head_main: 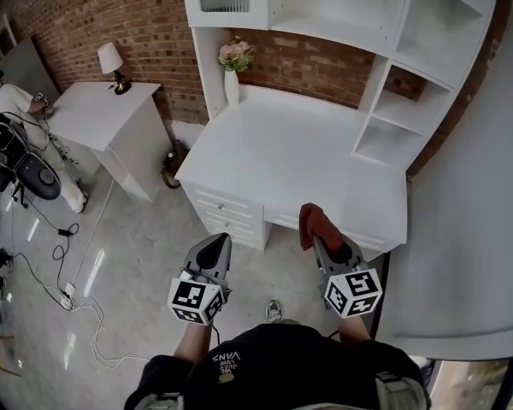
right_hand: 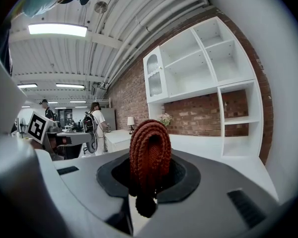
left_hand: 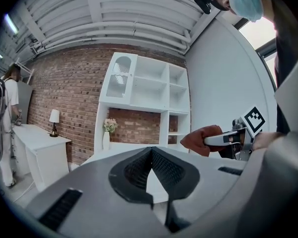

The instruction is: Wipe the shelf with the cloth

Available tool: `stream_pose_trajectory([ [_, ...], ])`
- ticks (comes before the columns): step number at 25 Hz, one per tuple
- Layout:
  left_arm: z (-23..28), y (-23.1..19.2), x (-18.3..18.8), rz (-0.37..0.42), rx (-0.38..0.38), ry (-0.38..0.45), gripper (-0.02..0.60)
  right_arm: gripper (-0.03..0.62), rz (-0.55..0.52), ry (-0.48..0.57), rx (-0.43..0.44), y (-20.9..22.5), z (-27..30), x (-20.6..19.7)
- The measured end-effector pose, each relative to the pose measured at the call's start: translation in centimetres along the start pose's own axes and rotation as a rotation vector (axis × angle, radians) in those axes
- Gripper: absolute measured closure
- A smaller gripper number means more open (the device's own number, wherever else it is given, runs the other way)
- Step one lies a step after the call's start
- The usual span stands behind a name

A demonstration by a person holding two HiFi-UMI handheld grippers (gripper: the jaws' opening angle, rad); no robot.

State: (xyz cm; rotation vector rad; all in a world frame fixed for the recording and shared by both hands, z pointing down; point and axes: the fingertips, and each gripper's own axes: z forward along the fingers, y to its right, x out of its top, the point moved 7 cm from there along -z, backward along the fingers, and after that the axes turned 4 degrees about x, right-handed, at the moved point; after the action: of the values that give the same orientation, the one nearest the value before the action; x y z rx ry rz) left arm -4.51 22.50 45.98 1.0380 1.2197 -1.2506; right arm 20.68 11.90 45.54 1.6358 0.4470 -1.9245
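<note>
You stand before the front edge of the white desk (head_main: 299, 152), and the shelf (head_main: 342, 7) rises from its back edge against the brick wall (head_main: 111, 15). The desk top between you and the shelf is bare, except for a vase (head_main: 232, 85) in the back left corner, and this vase holds flowers (head_main: 237, 55). On your right, a plain white wall (head_main: 470, 229) comes close beside the right gripper (head_main: 329, 250), so the room on this side is narrow. On your left, the floor (head_main: 145, 263) is open up to a side table (head_main: 98, 109) with a lamp (head_main: 112, 62) on it, but cables (head_main: 68, 254) lie there, and a person (left_hand: 7, 118) stands near that table. The right gripper is clamped on the cloth (right_hand: 149, 152). The cloth is dark red and folded, it stands up between the jaws, and in the head view it hangs over the front edge of the desk, well apart from the shelf. The left gripper (head_main: 216, 244) has its jaws closed tip to tip with nothing between them. It hovers over the floor, just in front of the drawers (head_main: 227, 212), which are pushed in.
</note>
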Motion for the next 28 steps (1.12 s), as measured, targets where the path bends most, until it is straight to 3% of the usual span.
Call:
stream_pose_trajectory([
  [9,10.3,-0.8,1.0,-0.003,0.0,0.023,0.574,0.508,-0.025,0.018,0.008,7.8,6.1,2.3],
  [19,16.8,-3.0,0.1,-0.023,-0.014,-0.026,0.574,0.508,-0.025,0.018,-0.021,12.5,11.2,3.6],
  [28,24.8,-8.2,1.4,-0.006,-0.165,-0.048,0.574,0.508,-0.015,0.042,-0.134,13.2,17.1,5.9],
])
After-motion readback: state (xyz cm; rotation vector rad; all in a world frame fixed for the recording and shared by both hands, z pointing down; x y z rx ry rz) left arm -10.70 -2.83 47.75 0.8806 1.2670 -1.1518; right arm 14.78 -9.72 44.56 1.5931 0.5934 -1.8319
